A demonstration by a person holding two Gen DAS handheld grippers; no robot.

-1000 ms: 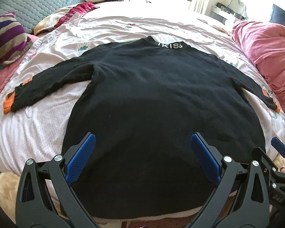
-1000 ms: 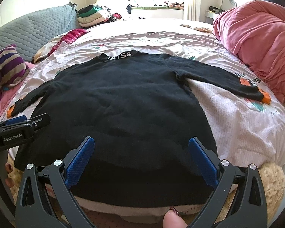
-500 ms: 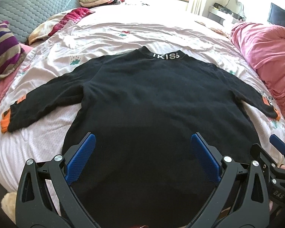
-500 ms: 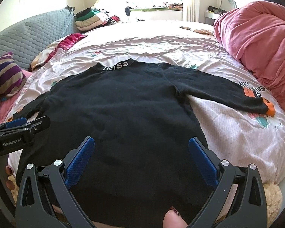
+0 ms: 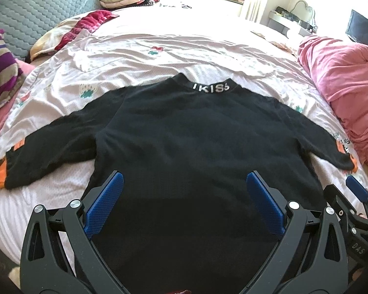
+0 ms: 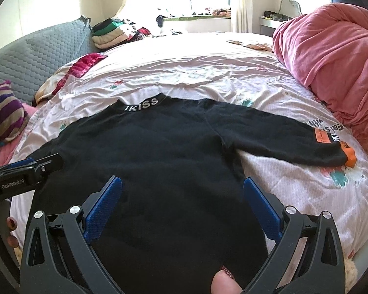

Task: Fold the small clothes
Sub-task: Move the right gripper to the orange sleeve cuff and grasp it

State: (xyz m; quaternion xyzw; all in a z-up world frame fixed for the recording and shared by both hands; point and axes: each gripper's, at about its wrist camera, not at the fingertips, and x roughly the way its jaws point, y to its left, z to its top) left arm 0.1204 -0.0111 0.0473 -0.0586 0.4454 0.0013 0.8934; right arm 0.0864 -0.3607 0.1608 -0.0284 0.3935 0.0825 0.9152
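Lying flat mid-frame on pink bedsheet [image 5: 184, 49]: black sweater [image 5: 196, 134], sleeves spread. Hovering low in frame, left gripper [image 5: 184, 201] and right gripper [image 6: 182, 202], both spread wide, gripping nothing.

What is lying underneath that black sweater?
The black long-sleeved sweater lies spread flat on a pale pink printed bedsheet, seen around its edges. Whatever lies directly beneath its body is covered.

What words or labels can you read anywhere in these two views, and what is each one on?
"IKISS": white letters on the collar of the black sweater.
"GenRobot.AI": on the left gripper, seen from the right wrist view.
"DAS": on the right gripper, seen from the left wrist view.
Orange patch on the sleeve: print too small to read.
Dark lettering on the bedsheet: upside down, partly covered, not readable.
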